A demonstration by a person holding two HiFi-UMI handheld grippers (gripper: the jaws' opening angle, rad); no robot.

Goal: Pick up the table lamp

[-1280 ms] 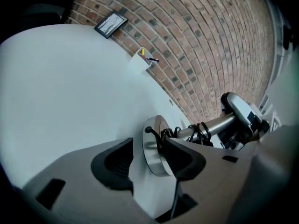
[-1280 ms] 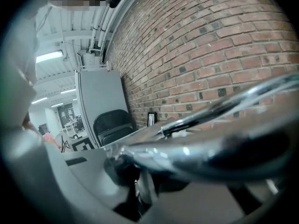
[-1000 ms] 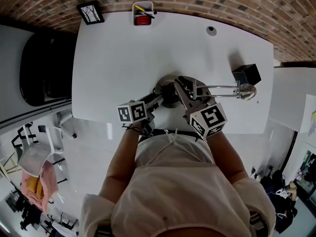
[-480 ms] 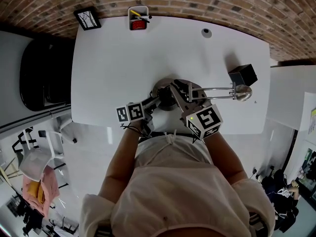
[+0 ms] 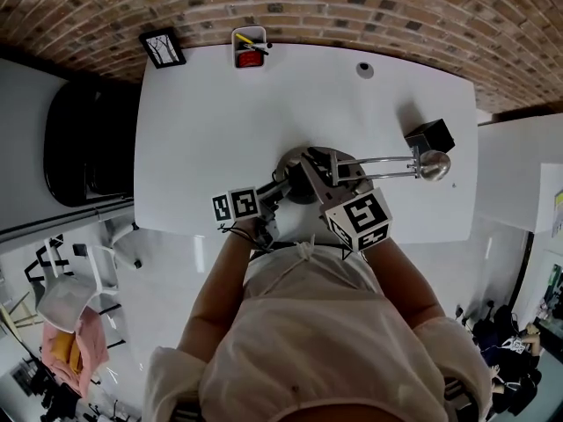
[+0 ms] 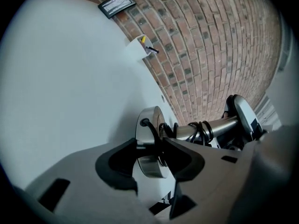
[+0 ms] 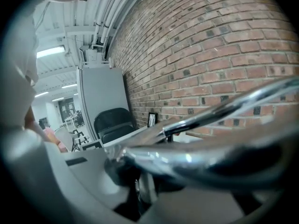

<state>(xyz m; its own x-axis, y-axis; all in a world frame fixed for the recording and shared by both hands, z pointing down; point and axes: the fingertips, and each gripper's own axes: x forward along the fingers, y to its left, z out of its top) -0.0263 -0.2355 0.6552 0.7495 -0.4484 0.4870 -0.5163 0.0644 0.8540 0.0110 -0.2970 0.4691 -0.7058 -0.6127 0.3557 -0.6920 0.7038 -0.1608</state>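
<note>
The chrome table lamp has a round base [image 5: 297, 161] near the white table's front edge. Its thin arm reaches right to the lamp head [image 5: 435, 165]. My left gripper [image 5: 283, 183] comes in from the front left. In the left gripper view its jaws [image 6: 156, 146] clasp the rim of the base disc [image 6: 148, 125], one pad on each face. My right gripper [image 5: 318, 167] is shut on the lamp's stem just above the base. In the right gripper view the shiny stem [image 7: 210, 115] runs across the jaws [image 7: 140, 171], blurred and very close.
A black box [image 5: 429, 135] stands just behind the lamp head. At the table's [image 5: 220, 112] far edge, against the brick wall, are a pen holder [image 5: 250, 44] and a small picture frame [image 5: 164, 47]. A cable hole [image 5: 365, 69] lies far right. A black chair [image 5: 88, 139] stands at left.
Both grippers stay at the lamp's base and stem, and the lamp has not visibly shifted on the table. Only the head view has moved slightly.
</note>
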